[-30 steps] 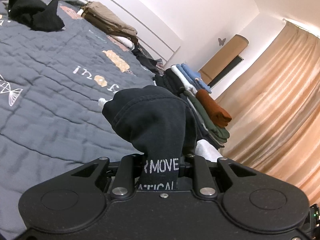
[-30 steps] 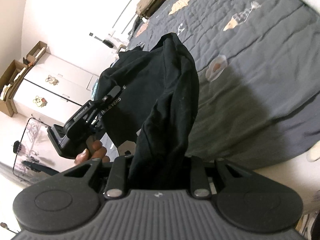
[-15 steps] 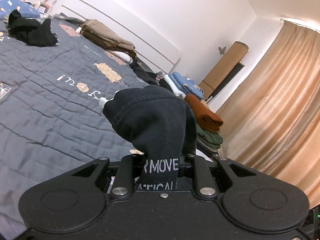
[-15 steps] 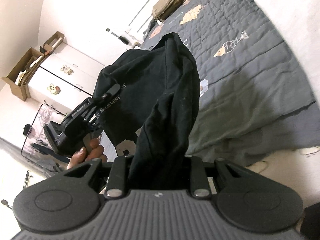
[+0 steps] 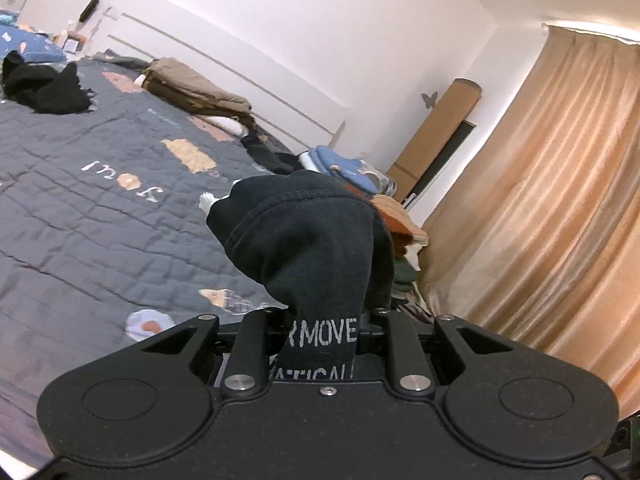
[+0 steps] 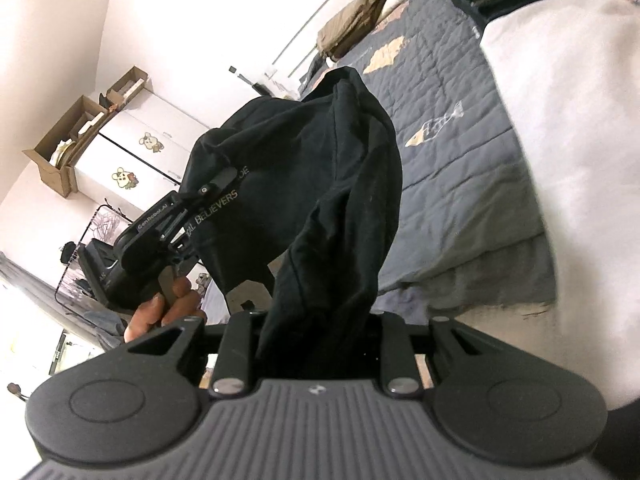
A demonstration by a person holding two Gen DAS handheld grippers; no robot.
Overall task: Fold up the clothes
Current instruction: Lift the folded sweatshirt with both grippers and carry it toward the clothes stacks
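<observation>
A black garment (image 5: 308,232) with white printed letters is bunched between the fingers of my left gripper (image 5: 324,312), which is shut on it. The cloth hides the fingertips. The same black garment (image 6: 320,184) hangs over my right gripper (image 6: 320,320), which is also shut on it. In the right wrist view the left gripper (image 6: 200,196) pinches the garment's edge, with a hand (image 6: 168,308) holding it. Both hold the garment in the air above the grey quilted bed (image 5: 100,208). A stack of folded clothes (image 5: 400,236) lies just behind the garment.
A white folded item (image 6: 560,160) fills the right of the right wrist view, close by. On the bed lie a loose black pile (image 5: 44,88) and folded tan clothes (image 5: 192,88). An orange curtain (image 5: 540,220) hangs on the right. A white cabinet (image 6: 132,160) carries cardboard boxes (image 6: 80,128).
Both grippers have carried the black garment sideways and a little up, towards the stack of folded clothes. The white folded item has come much closer in the right wrist view.
</observation>
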